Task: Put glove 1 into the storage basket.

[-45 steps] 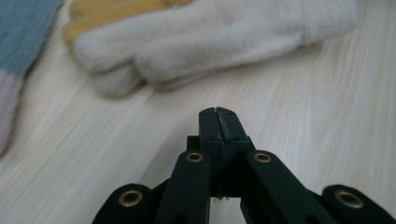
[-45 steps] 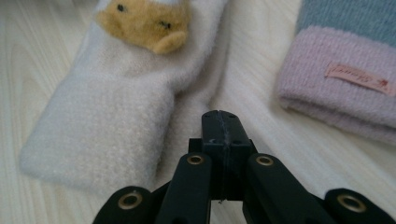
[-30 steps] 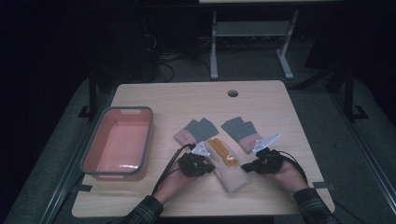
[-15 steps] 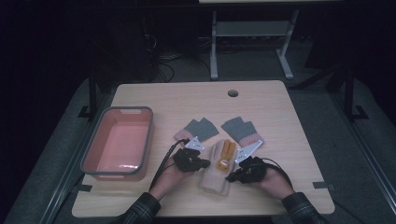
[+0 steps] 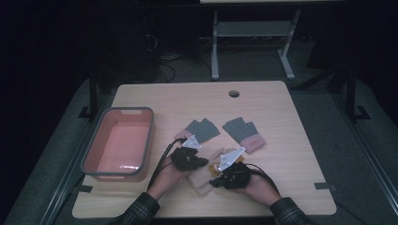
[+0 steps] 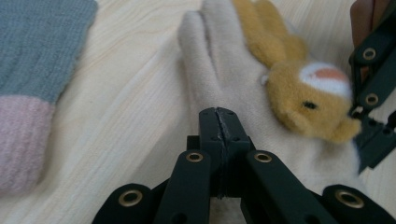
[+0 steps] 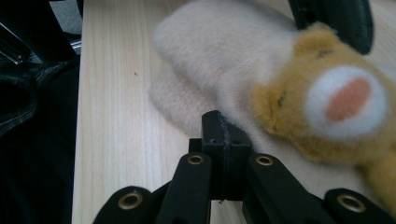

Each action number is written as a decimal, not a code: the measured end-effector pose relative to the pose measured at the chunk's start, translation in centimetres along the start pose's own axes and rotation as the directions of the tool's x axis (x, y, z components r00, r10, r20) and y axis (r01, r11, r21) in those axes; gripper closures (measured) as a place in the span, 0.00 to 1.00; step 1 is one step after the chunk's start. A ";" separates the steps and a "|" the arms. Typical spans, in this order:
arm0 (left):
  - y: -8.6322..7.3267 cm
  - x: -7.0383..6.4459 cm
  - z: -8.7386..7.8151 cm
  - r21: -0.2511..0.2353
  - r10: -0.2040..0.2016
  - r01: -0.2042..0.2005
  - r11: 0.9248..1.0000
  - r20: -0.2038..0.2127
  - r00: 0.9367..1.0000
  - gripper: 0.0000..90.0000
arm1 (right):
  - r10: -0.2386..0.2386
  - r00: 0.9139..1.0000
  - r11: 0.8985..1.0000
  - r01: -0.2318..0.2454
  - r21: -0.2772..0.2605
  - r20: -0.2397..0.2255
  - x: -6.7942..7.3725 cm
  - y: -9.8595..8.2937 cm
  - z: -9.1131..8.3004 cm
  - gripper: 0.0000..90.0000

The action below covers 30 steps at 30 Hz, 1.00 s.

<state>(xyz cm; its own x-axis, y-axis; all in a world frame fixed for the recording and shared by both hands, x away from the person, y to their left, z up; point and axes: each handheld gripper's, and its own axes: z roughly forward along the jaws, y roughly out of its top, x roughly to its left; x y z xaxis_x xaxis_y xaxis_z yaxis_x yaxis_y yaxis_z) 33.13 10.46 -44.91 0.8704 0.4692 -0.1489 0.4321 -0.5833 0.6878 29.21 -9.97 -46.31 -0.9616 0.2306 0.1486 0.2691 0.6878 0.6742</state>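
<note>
The wooden table (image 5: pixel 281 117) takes up most of the high view, with a round cable hole (image 5: pixel 234 93) near its far edge. On its left side sits a pink tub (image 5: pixel 91 154) with a grey rim. Two grey-and-pink knit mittens lie toward the middle: one (image 5: pixel 199 130) just beyond the left gripper, the other (image 5: pixel 243 133) well to its right. No brand, label or writing can be read on any of them.

Near the front edge lies a cream glove (image 6: pixel 224 79) with a tan plush rabbit (image 6: pixel 303 93) sewn on its back. In the high view most of the glove is covered by the two grippers and the person's hands, so its outline there is hard to make out.

The left gripper (image 6: pixel 218 122) has its jaws pressed together on the cream fabric at the glove's side, just beside the rabbit's head; the pinched fabric itself is hidden behind the jaw tips. The right gripper (image 7: pixel 219 126) likewise has its jaws closed at the glove's edge, next to the rabbit's white-and-orange muzzle; whether fabric sits between them is hard to tell, since the tips cover the contact. The rabbit is blurred in the right gripper view and cut off at the frame's right edge.
</note>
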 end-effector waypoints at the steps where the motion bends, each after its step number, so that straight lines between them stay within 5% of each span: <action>1: 0.0 0.1 -0.2 0.006 0.008 -0.008 1.000 -0.003 1.000 0.99 | -0.005 1.000 1.000 0.005 0.002 0.002 0.1 0.1 0.1 1.00; 6: 0.1 0.4 -1.2 -0.008 0.004 -0.004 1.000 -0.007 1.000 0.88 | 0.033 0.999 0.999 -0.033 -0.022 0.023 0.2 -0.4 -1.1 0.93; 9: 0.1 0.2 -2.0 -0.026 -0.001 0.000 1.000 -0.011 1.000 0.71 | 0.072 0.996 0.997 -0.071 -0.035 0.057 0.2 -1.4 -2.5 0.81; 14: 0.2 -0.5 -2.5 -0.028 0.019 -0.018 0.999 0.044 0.999 0.37 | 0.156 0.978 0.986 -0.146 -0.081 0.138 0.0 -3.7 -4.8 0.57; 18: 0.5 -1.3 -2.1 -0.024 0.053 -0.051 0.998 0.073 0.996 0.17 | 0.240 0.940 0.969 -0.215 -0.123 0.242 -0.4 -5.8 -6.5 0.31; 21: 0.8 -1.8 -1.4 -0.018 0.064 -0.063 0.998 0.072 0.995 0.14 | 0.311 0.900 0.950 -0.282 -0.138 0.306 -0.8 -7.5 -7.5 0.20; 24: 1.2 -2.0 -0.5 -0.006 0.069 -0.069 0.998 0.072 0.995 0.14 | 0.340 0.872 0.940 -0.310 -0.141 0.353 -1.2 -9.0 -8.1 0.15; 30: 1.8 -2.9 1.5 0.026 0.089 -0.091 0.996 0.071 0.993 0.14 | 0.373 0.835 0.928 -0.339 -0.156 0.406 -2.4 -10.0 -8.1 0.15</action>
<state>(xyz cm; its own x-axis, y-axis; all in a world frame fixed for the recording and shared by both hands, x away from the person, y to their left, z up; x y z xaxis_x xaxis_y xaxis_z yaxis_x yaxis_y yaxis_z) 31.77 7.06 -44.35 0.9200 0.3671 -0.1375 0.3572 -0.6404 0.6800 28.40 -22.97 -47.56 -0.6807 0.7279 0.0820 0.5672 0.4530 0.6878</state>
